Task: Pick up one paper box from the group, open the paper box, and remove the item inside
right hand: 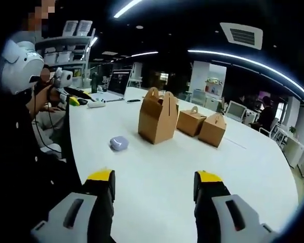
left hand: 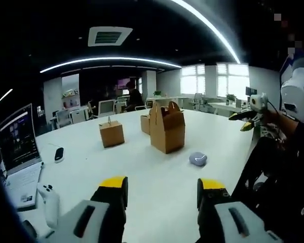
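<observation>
Currently three brown handled boxes [right hand: 157, 122] sit closed on white table [right hand: 157, 177]; left gripper [left hand: 162, 190], right gripper [right hand: 154, 182] both gape.

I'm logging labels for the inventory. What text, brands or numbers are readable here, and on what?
None can be read.
Laptop screen: bright content, too blurred to read.
Paper boxes: plain brown, no print showing.
Wall screen at the back: too small to read.

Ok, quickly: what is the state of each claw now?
Left claw: open, holding nothing.
Right claw: open, holding nothing.
</observation>
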Available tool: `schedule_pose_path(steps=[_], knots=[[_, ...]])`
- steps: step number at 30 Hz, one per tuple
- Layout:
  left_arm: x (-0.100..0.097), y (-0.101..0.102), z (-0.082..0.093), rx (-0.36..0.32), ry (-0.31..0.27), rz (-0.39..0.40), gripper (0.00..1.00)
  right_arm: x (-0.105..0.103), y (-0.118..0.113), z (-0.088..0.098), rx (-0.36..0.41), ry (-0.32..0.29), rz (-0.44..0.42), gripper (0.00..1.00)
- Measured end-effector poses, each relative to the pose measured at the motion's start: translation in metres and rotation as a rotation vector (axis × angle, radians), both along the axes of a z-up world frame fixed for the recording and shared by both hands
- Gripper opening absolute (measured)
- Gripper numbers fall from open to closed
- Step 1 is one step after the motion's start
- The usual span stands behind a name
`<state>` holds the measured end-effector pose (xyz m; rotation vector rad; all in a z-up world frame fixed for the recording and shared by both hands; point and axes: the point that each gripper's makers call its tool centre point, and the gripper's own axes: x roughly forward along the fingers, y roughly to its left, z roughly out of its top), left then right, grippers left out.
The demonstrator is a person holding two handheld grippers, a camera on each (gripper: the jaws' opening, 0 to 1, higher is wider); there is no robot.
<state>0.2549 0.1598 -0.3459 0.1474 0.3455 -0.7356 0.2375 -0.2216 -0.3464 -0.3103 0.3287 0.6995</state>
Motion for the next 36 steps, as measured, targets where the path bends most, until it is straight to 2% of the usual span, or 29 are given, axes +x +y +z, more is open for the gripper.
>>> schedule_pose_path(steps=[7,15,36], knots=[[-0.003,0.004,0.005,-0.003,-0.002,0.014,0.57,-0.002,-0.003,-0.002,-0.006,0.015,-0.004,0.64],[-0.006,0.01,0.009,-0.02,0.0,0.046,0.57,-0.007,-0.01,-0.001,0.034,0.031,-0.034,0.64],[-0.01,0.0,0.008,-0.038,0.009,0.023,0.58,-0.011,-0.011,-0.001,0.046,0.034,-0.04,0.64]])
